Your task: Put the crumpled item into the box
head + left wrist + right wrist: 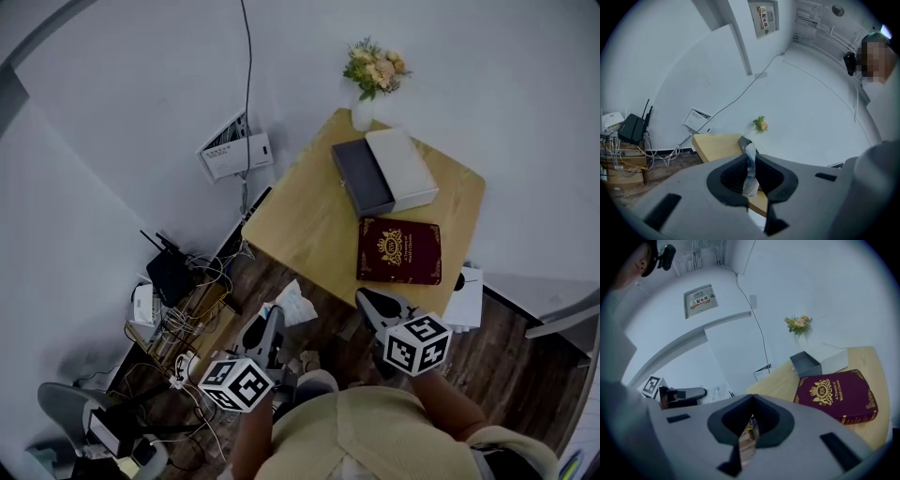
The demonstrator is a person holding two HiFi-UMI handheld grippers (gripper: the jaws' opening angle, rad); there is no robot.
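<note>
The white crumpled item (294, 306) is pinched between the jaws of my left gripper (275, 321), which hangs over the floor just off the near edge of the wooden table (300, 225). In the left gripper view the crumpled item (751, 152) sticks up between the dark pads of that gripper (749, 161). The open grey box (361, 176) with its white lid (405, 169) beside it sits at the table's far side. My right gripper (372, 302) hovers at the table's near edge by the maroon book (398, 250), jaws together and empty (752, 401).
A vase of flowers (375, 70) stands behind the box. On the floor at left lie a black router (169, 272) and tangled cables, with a chair (66, 403) nearer me. A white panel (234, 150) leans on the wall. White paper (464, 295) lies right of the table.
</note>
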